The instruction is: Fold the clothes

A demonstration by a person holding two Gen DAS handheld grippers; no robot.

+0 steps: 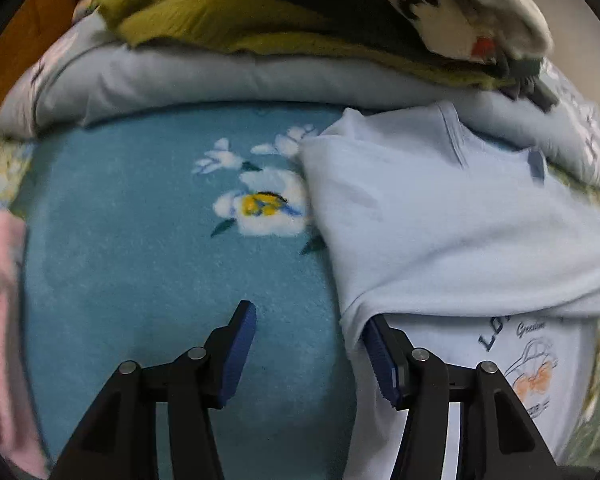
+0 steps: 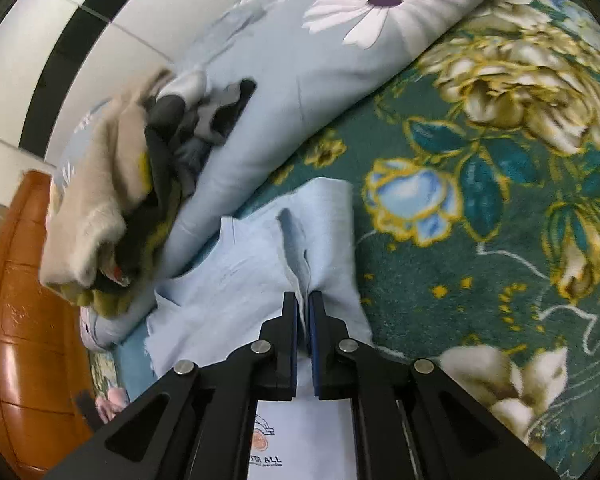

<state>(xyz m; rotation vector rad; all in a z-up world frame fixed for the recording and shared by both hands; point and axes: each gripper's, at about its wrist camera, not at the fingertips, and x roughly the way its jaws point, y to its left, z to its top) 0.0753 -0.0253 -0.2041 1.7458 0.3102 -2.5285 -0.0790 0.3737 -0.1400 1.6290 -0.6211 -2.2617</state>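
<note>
A pale blue T-shirt (image 1: 452,216) lies partly folded on a teal floral blanket (image 1: 148,240), its upper part doubled over so that the printed front with dark lettering and an orange graphic shows below the fold. The left gripper (image 1: 306,344) stands wide apart, nothing between its blue-padded fingers; the right-hand finger (image 1: 382,360) sits at the shirt's left edge, just under the folded flap, while the other is over bare blanket. In the right wrist view, the right gripper (image 2: 303,308) is closed tight, pinching a ridge of the shirt's fabric (image 2: 260,276) between its pads. Behind the shirt runs a rolled light blue quilt with a daisy print (image 2: 300,80), and on it rests a heap of clothes (image 2: 112,208) in beige, olive and dark grey. A wooden bed frame (image 2: 24,320) borders the far side. Something pink (image 1: 0,304) shows blurred at the left wrist view's left edge.
</note>
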